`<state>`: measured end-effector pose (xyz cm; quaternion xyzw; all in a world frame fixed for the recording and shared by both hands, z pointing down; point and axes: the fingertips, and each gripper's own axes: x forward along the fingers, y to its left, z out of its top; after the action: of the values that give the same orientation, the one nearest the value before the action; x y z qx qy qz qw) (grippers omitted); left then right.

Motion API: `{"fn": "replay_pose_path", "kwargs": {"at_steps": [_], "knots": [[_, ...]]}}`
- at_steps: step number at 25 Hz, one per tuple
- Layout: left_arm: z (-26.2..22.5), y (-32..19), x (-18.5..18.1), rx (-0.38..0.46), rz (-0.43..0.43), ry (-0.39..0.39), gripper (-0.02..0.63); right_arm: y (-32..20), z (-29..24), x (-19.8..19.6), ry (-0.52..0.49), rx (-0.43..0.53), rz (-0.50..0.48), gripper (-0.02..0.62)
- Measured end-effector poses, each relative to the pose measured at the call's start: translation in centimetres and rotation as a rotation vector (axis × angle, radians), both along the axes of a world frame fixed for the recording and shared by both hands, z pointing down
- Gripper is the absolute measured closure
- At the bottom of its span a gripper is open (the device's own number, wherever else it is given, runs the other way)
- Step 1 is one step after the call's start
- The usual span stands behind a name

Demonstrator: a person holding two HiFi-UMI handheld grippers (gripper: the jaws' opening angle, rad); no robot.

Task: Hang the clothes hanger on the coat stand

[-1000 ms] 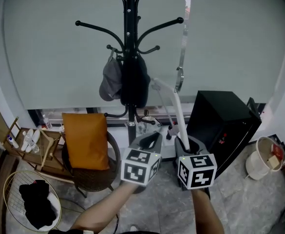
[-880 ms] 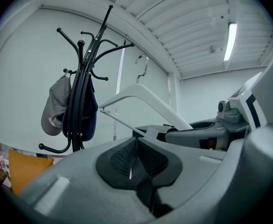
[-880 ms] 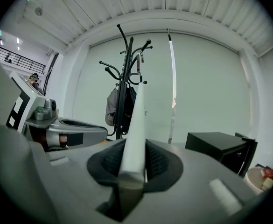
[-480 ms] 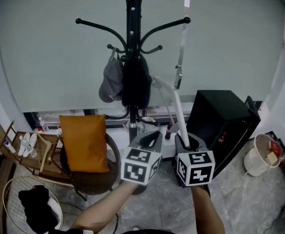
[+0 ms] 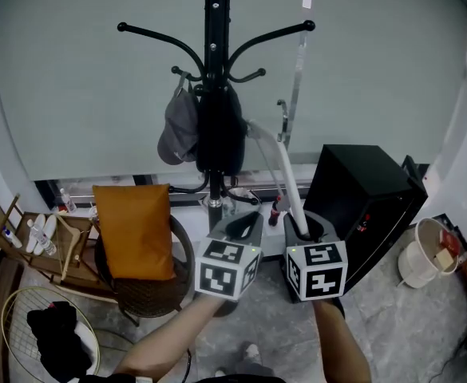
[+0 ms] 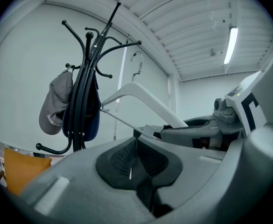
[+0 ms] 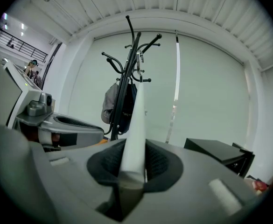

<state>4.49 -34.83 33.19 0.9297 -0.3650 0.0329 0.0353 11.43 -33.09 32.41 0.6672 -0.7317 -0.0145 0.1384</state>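
1. So, in the head view, we held the clothes hanger (image 5: pixel 287 180) just right of the coat stand (image 5: pixel 211 94), not yet hooked; we judged the approach underway.
2. In the left gripper view, the left gripper (image 6: pixel 136 146) sat pressed together, empty.
3. In the right gripper view, the right gripper (image 7: pixel 134 160) pinched the hanger's arm; next, its hook needed lifting over a free stand arm.

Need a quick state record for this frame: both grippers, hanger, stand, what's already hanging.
right gripper: shut on white hanger, one arm of it between the jaws
left gripper: shut, empty
hook: in the air right of the pole, on no peg
coat stand: black, long upper pegs bare
already hanging: grey cap, dark item
task: hanger not yet hung
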Motion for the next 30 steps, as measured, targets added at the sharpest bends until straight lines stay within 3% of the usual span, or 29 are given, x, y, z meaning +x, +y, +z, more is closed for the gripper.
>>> {"fn": "replay_pose_path", "kwargs": {"at_steps": [30], "knots": [[-1.6, -8.4, 1.4, 0.044, -0.108, -0.038, 0.594, -9.9, -1.8, 1.3, 0.039, 0.051, -0.107, 0.514]]}}
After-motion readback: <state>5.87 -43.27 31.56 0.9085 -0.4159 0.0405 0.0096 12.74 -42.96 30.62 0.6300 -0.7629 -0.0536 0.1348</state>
